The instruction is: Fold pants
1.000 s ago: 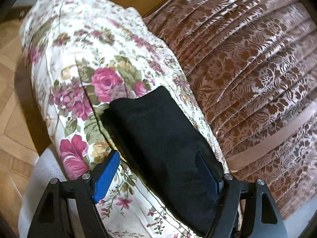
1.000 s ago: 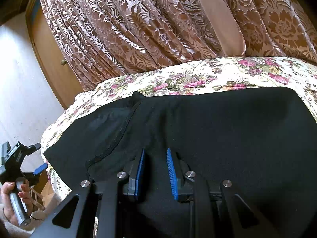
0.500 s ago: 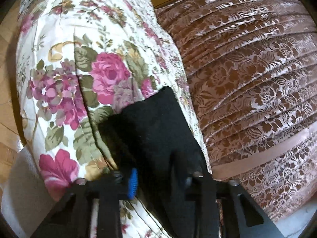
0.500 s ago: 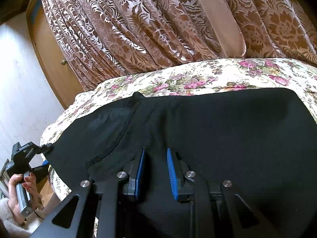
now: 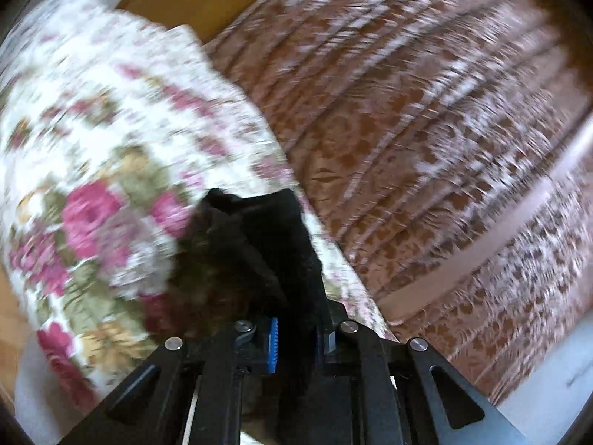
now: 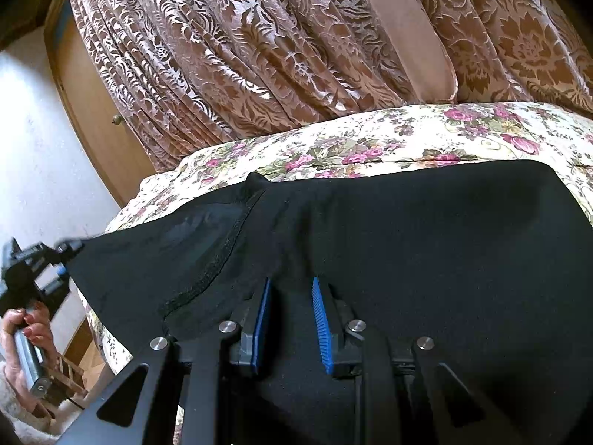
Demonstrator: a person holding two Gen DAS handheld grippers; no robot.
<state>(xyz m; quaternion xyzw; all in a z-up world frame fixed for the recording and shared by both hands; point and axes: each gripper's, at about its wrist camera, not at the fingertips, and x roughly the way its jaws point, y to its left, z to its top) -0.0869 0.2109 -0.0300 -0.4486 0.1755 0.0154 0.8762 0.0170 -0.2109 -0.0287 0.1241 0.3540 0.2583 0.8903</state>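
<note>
Black pants (image 6: 407, 241) lie spread across a flowered bedcover (image 6: 370, 141). My right gripper (image 6: 291, 319) is at their near edge, with a fold of the black cloth pinched between its blue pads (image 6: 320, 326). In the left wrist view, which is blurred, my left gripper (image 5: 294, 337) has its jaws closing on the bunched end of the pants (image 5: 259, 244), raised off the bedcover (image 5: 111, 129). The right wrist view shows the left gripper (image 6: 72, 246) at the pants' far left corner, held by a person's hand (image 6: 26, 333).
A brown patterned curtain (image 6: 259, 55) hangs right behind the bed. A wooden door (image 6: 92, 111) with a small knob (image 6: 116, 119) and a white wall (image 6: 37, 148) stand to the left. The bed's edge drops to a wooden floor (image 5: 7, 296) on the left.
The left gripper's wide jaws have closed around the end of the pants, and it has risen, bunching that end up. The right gripper has kept still.
</note>
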